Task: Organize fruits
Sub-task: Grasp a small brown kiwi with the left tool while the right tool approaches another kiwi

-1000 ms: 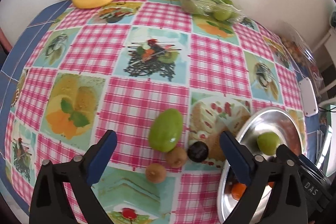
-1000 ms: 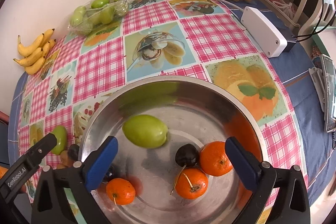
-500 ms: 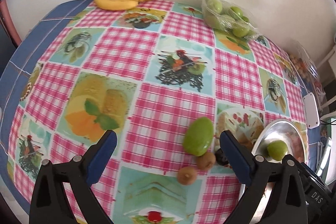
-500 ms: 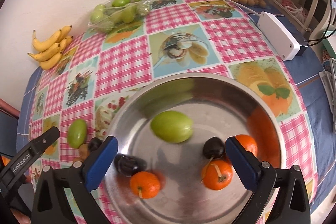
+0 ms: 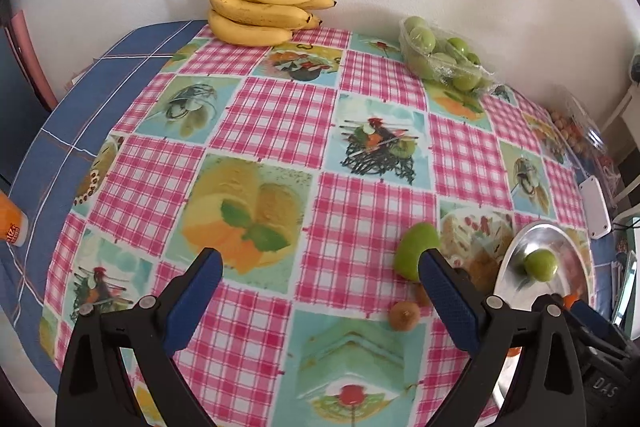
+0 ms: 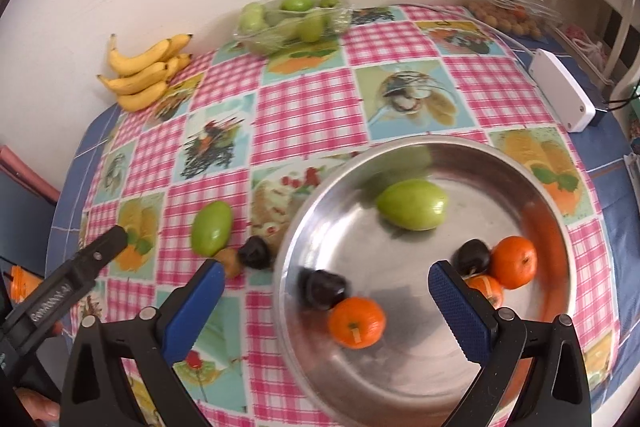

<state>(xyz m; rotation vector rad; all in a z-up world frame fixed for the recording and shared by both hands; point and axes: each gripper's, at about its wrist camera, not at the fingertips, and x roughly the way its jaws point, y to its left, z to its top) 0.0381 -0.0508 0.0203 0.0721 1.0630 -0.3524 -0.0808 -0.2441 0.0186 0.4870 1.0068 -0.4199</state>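
Inside the steel bowl [image 6: 432, 379] lay a green fruit [image 6: 412, 203] toward its far side, two oranges [image 6: 513, 261] and a dark plum [image 6: 474, 255] bunched at its right wall, with a third orange [image 6: 357, 322] and another plum [image 6: 323, 287] touching each other near its left wall. Just outside the bowl's left rim, on the checked cloth [image 6: 308, 115], sat a third plum [image 6: 255, 253], a small brown fruit [image 6: 231, 262] beside it, and a second green fruit [image 6: 211, 228] a little farther left. In the left wrist view that green fruit [image 5: 414, 251] lay partly behind one finger, with a brown fruit [image 5: 404, 314] nearer the camera and the bowl [image 5: 516, 267] off to its right.

The right gripper [image 6: 325, 307] hovered over the bowl's near-left rim, its blue pads spread wide and gripping nothing. The left gripper [image 5: 320, 303] hung above the cloth left of the bowl, likewise wide apart and empty; from the right wrist view it [image 6: 76, 279] showed as a black finger left of the bowl.

Far from the bowl, against the wall, stood a banana bunch [image 6: 148, 75] and a clear pack of green fruit [image 6: 292, 19]. Behind the bowl to the right sat a white box [image 6: 562, 89] with a cable, and beyond it a bag of small brown fruit [image 6: 504, 15].
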